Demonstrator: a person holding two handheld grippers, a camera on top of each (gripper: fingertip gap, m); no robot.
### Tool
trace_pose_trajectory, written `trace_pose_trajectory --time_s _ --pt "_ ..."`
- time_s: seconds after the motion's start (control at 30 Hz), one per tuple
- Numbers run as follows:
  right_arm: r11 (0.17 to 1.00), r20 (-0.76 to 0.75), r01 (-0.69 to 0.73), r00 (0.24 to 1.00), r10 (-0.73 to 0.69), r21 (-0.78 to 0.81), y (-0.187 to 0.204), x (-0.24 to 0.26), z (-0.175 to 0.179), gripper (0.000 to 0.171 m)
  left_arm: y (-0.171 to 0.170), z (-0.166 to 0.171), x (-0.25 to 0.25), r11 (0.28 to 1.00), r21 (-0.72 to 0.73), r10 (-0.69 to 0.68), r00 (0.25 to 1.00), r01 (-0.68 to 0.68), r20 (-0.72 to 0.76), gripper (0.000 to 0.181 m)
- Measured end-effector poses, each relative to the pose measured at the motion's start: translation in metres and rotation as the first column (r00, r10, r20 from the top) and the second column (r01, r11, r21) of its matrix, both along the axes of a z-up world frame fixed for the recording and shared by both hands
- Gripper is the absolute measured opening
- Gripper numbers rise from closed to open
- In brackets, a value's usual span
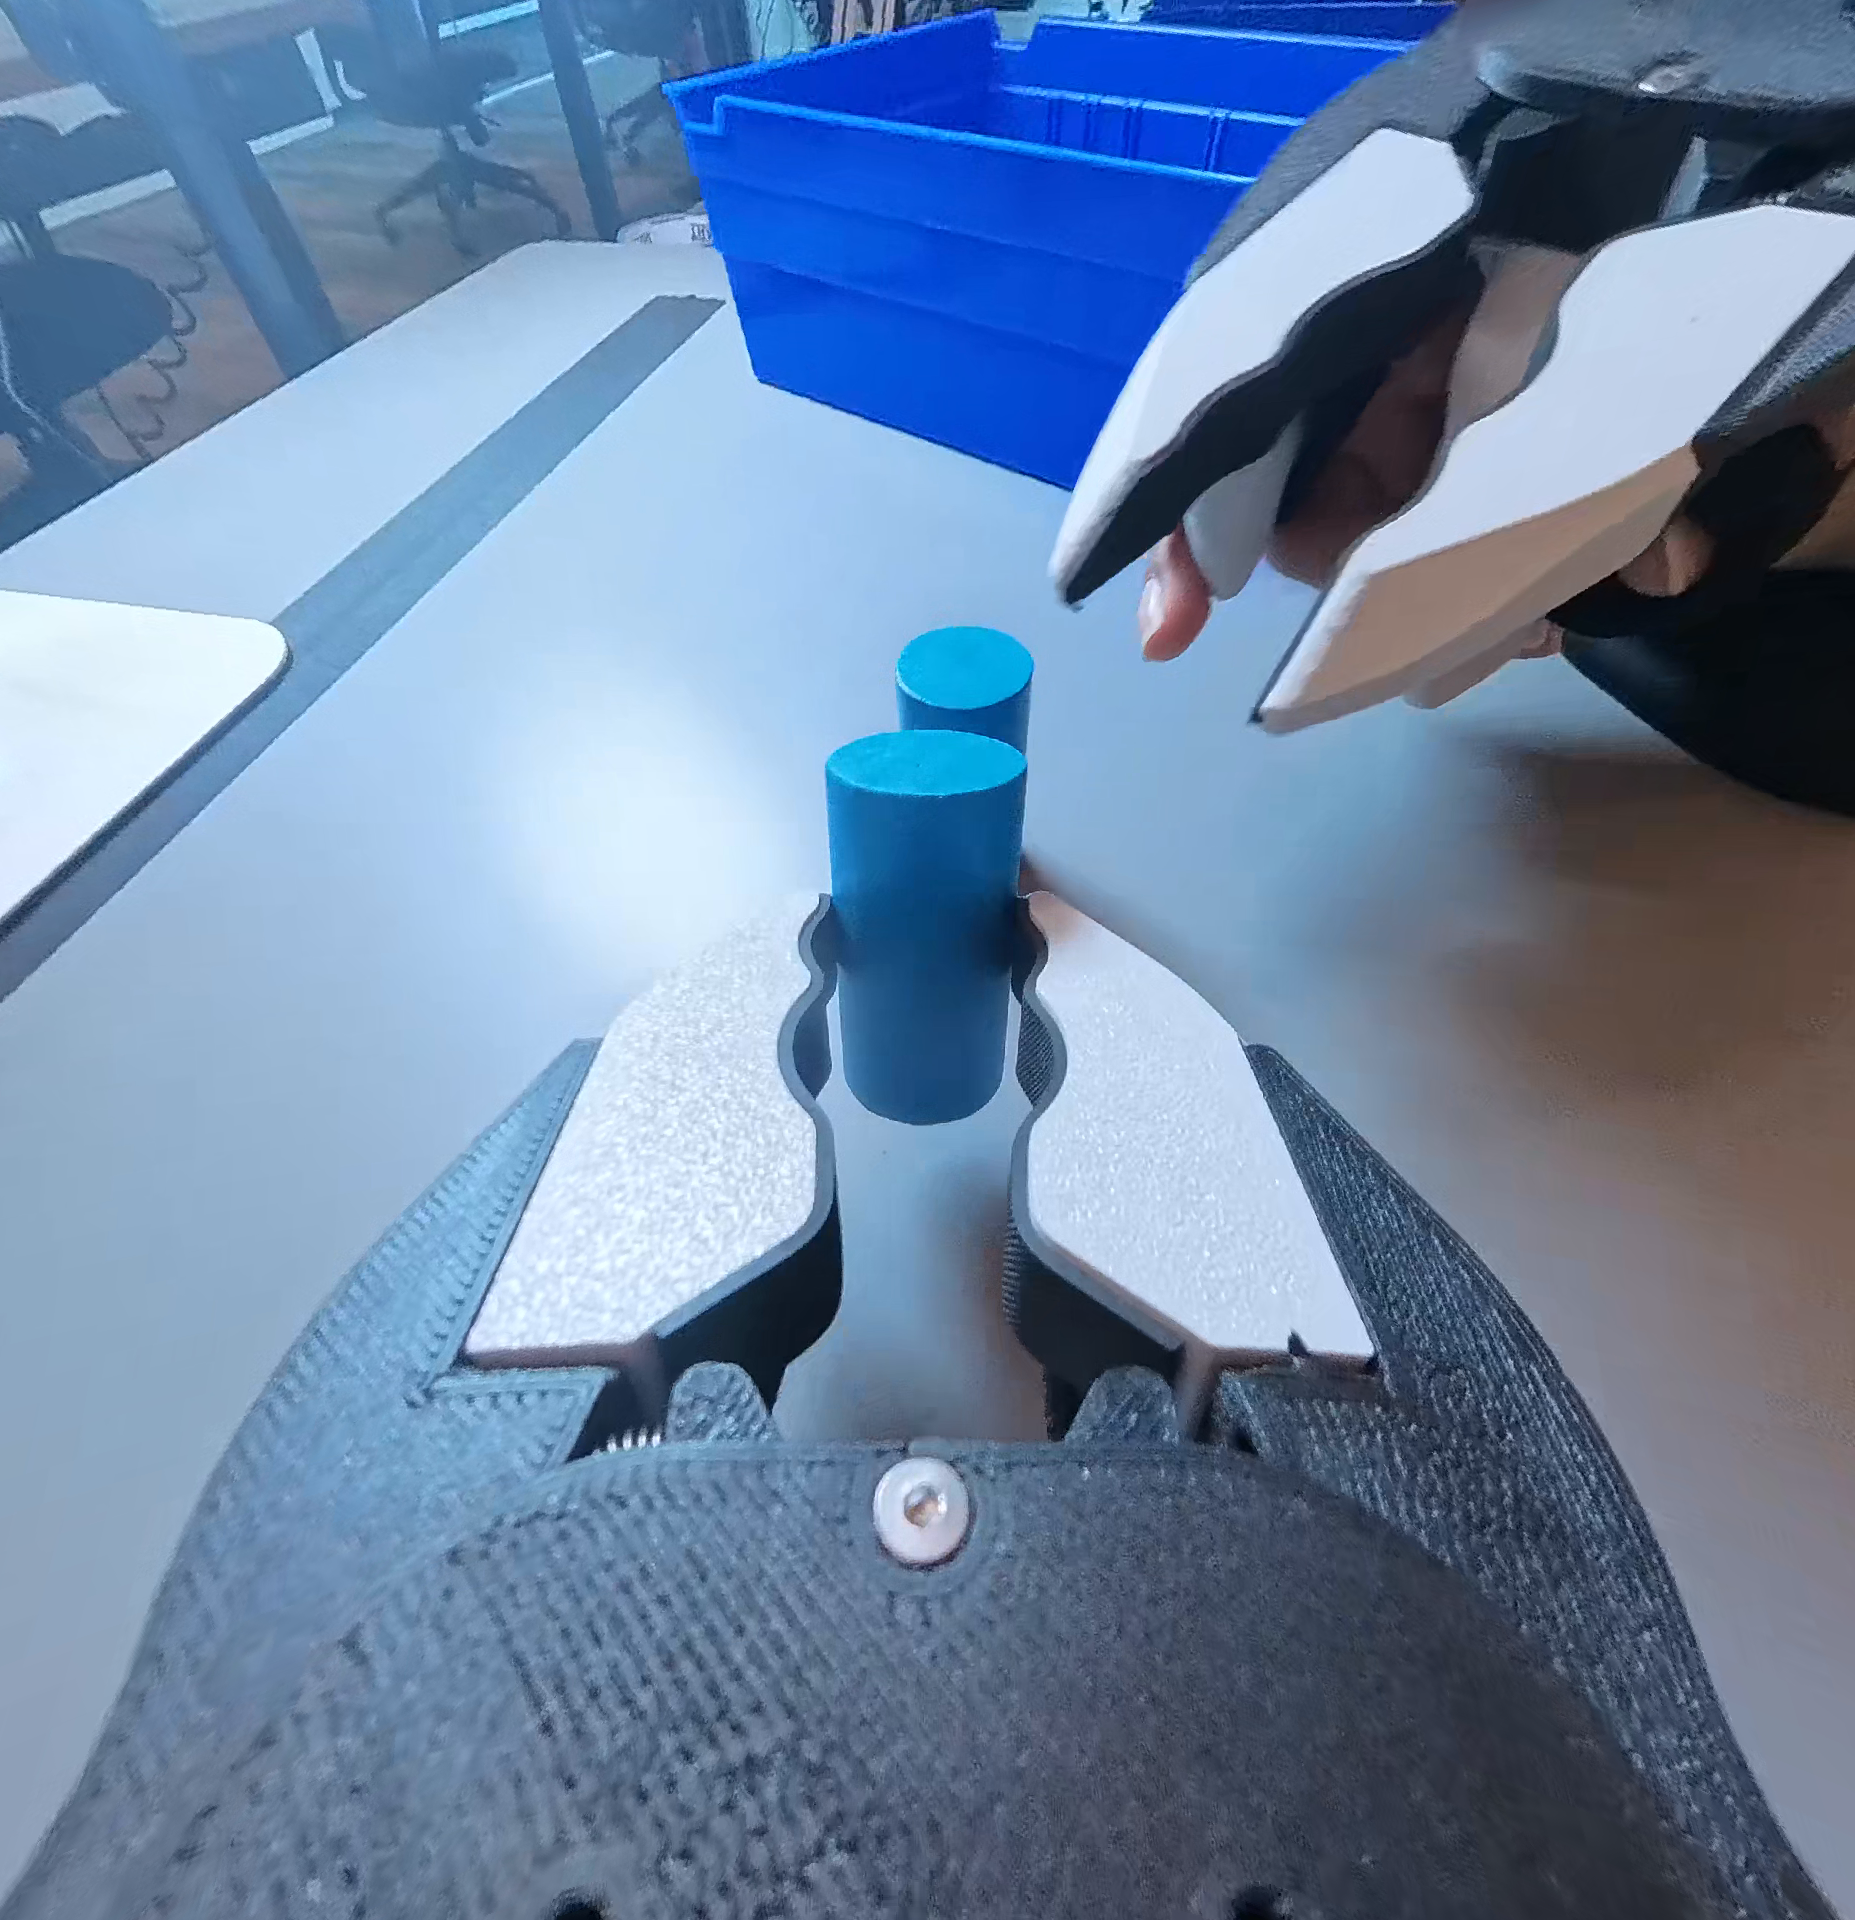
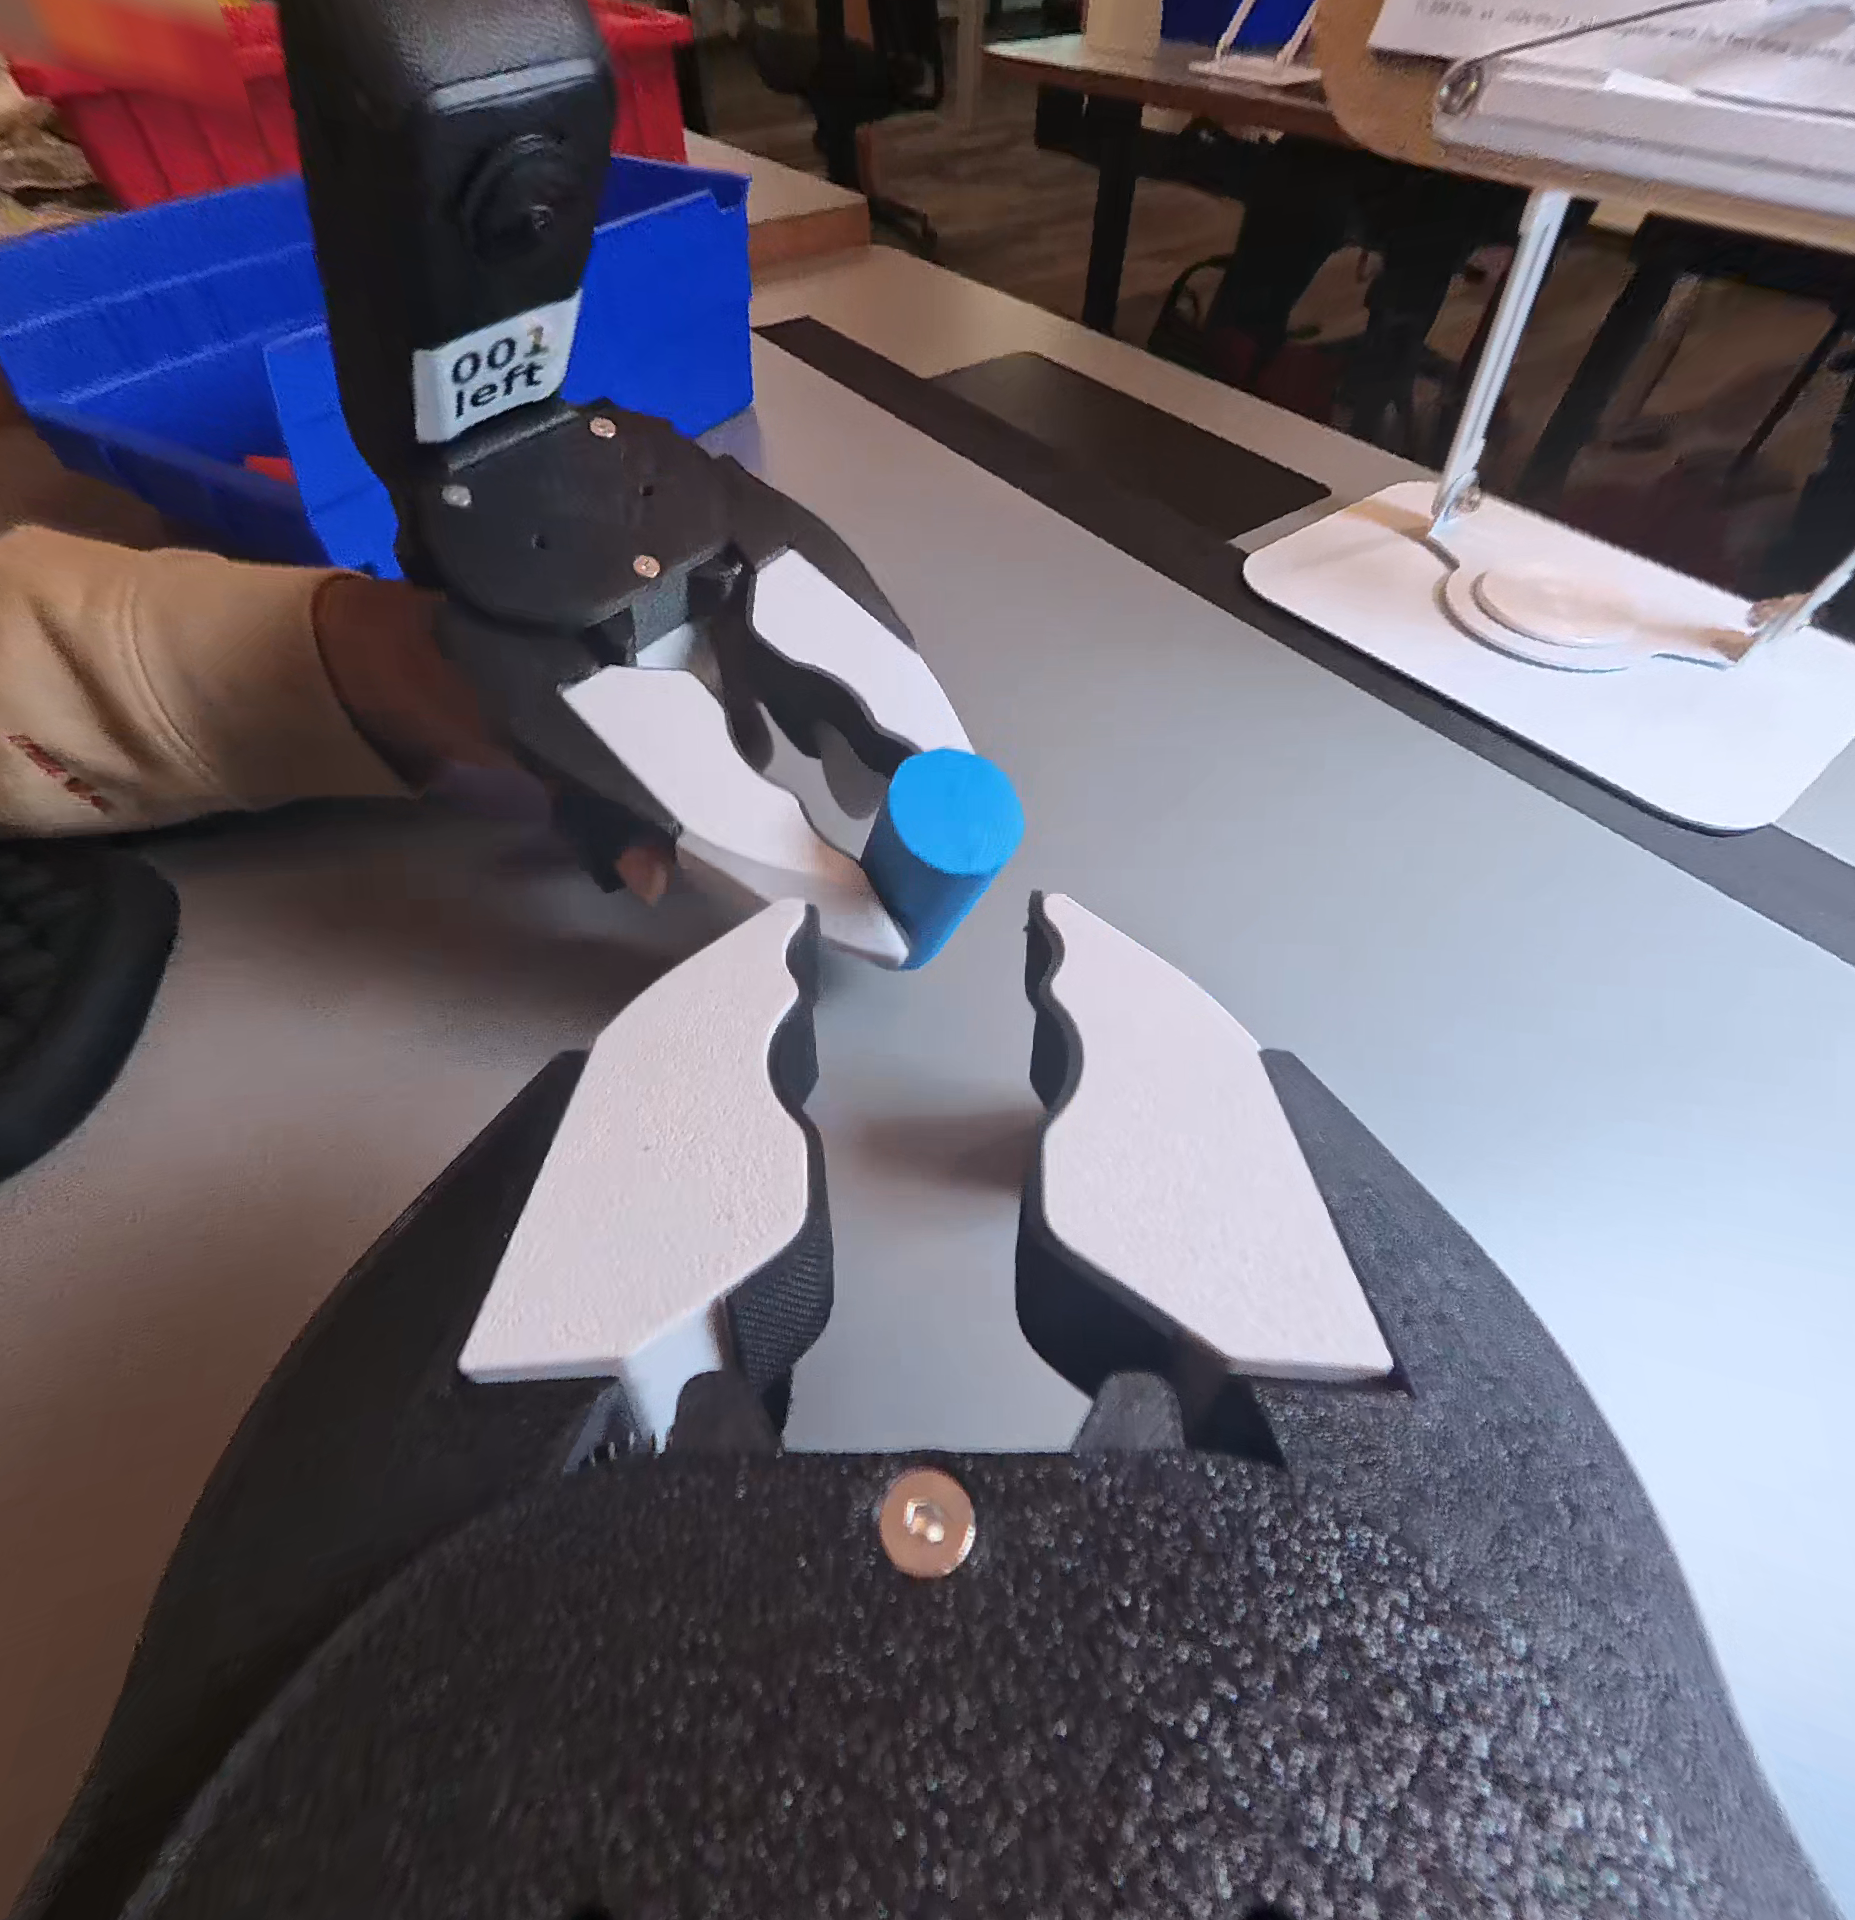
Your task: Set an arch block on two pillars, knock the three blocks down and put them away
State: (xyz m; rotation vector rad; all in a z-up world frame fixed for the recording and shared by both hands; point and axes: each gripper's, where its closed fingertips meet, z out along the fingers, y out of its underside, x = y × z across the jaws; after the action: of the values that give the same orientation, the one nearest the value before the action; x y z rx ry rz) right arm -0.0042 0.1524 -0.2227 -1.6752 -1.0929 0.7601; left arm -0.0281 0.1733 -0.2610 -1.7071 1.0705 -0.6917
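While clamped between left gripper [image 1: 921,940] fingers, near blue cylinder pillar [image 1: 921,925] held upright just above grey table [image 1: 487,831], close in front of second blue pillar [image 1: 964,691].

Could nudge and topple standing pillar if set down too close. Right gripper [image 2: 923,914] hovering nearby, jaws parted, empty; blue bin [image 1: 954,239] beyond. Arch block not visible.

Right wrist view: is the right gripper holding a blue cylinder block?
No. The right gripper is open with only bare grey table between its white fingers; the blue cylinder block sits in the left gripper.
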Motion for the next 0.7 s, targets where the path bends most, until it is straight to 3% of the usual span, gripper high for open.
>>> trace_pose_trajectory --time_s 0.27,0.43,0.63,0.7 --pt "0.996 0.221 -0.037 0.974 0.055 -0.084 0.011 -0.034 -0.009 0.032 -0.008 0.004 0.004 0.998 0.066 -0.017 1.0 0.017 -0.006 0.033" --pt "0.99 0.269 -0.048 0.96 0.082 -0.133 0.016 -0.039 -0.012 0.031 -0.007 0.003 -0.005 1.0 0.023 0.007 1.0 -0.007 -0.007 0.033" --pt "0.992 0.305 -0.04 0.949 0.076 -0.122 0.014 -0.042 -0.021 0.032 -0.007 -0.005 -0.008 1.0 0.015 0.028 0.997 -0.027 -0.066 0.046" --pt "0.993 0.291 -0.047 0.954 0.077 -0.108 0.013 -0.044 -0.02 0.039 -0.007 -0.006 -0.006 0.999 0.024 0.034 0.996 -0.033 -0.079 0.046"
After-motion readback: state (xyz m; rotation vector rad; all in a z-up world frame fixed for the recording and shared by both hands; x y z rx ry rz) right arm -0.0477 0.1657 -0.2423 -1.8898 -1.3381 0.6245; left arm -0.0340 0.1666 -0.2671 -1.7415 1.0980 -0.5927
